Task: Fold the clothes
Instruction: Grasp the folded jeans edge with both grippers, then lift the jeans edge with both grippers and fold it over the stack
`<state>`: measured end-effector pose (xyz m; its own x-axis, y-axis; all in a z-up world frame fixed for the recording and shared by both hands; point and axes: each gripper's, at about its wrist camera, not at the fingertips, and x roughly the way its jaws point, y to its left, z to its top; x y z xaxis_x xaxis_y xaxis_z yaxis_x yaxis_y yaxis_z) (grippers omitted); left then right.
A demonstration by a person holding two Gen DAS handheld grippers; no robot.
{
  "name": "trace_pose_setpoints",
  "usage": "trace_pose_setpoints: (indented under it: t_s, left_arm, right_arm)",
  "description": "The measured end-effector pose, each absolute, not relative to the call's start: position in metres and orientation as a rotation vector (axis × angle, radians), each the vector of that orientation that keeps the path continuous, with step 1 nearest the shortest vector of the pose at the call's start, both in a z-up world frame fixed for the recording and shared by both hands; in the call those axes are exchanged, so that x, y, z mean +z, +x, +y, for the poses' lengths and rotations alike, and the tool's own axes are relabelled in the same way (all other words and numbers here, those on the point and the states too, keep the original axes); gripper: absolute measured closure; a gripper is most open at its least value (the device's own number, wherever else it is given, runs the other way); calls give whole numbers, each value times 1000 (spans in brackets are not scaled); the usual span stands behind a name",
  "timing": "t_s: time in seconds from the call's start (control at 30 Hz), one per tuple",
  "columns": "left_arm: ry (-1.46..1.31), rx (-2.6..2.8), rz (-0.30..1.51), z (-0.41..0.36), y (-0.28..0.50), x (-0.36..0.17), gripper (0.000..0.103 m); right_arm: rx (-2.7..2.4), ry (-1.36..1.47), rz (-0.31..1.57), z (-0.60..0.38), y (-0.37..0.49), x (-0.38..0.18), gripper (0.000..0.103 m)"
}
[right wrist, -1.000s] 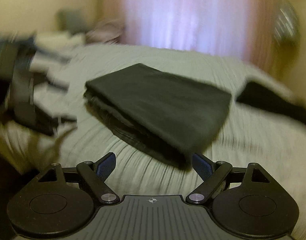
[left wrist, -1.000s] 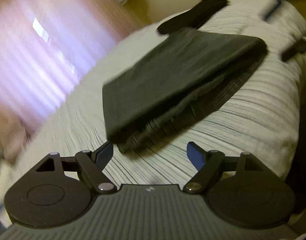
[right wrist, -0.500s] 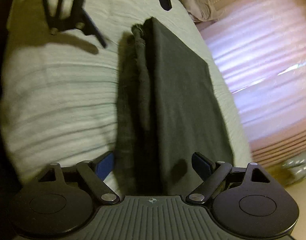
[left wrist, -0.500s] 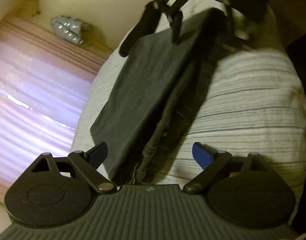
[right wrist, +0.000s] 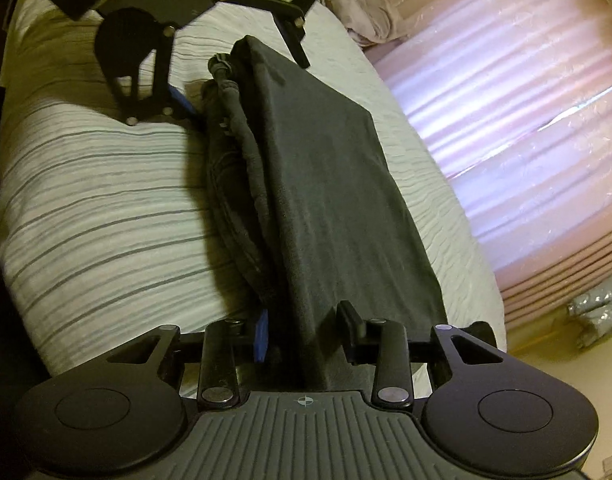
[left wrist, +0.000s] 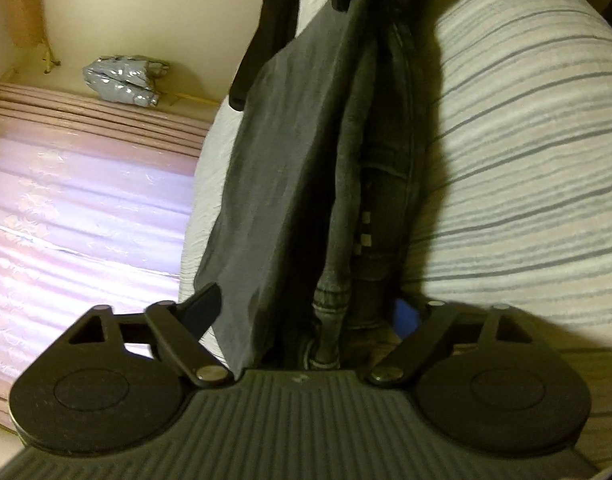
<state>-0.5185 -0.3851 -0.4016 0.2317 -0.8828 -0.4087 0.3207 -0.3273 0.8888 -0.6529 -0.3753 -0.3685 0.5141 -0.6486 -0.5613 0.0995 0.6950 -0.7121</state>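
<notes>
The folded dark garment [left wrist: 289, 168] lies along the middle of the striped bed [left wrist: 526, 152]. The left gripper [left wrist: 306, 312], jaws apart but closing, straddles one end; the right gripper [right wrist: 306, 332] is closing on the opposite end. Next, I judge, both must clamp before lifting together. No containers are visible.

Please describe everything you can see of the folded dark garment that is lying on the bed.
The folded dark garment is a long, flat stack of charcoal cloth that looks like denim, with seams and a rolled hem along one side. It lies on the striped bedcover. Each gripper stands at one end, rolled on its side: the right gripper is closing over the near edge, and the left gripper is closing with the other end between its fingers.
</notes>
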Motion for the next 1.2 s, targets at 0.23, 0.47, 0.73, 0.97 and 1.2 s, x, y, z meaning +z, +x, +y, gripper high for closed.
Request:
trace_pose_setpoints:
  t_s: [0.23, 0.47, 0.73, 0.97, 1.2]
  left_arm:
    - [1403, -1369, -540, -394, -520, -405, 43]
    - [1422, -1342, -582, -407, -523, -411, 37]
    - [1467, -1363, -579, -426, -520, -410, 57]
    - [1415, -1401, -528, -429, -515, -400, 66]
    - [1391, -1391, -537, -436, -516, -399, 56]
  right_arm:
    - [-495, -758, 941, -370, -653, -378, 55]
    - [-489, -831, 978, -385, -635, -389, 53]
    - [-519, -835, 947, -386, -644, -377, 63]
    - [-532, -940, 1014, -387, -629, -398, 56]
    - [-523, -924, 1006, -412, -630, -408, 56]
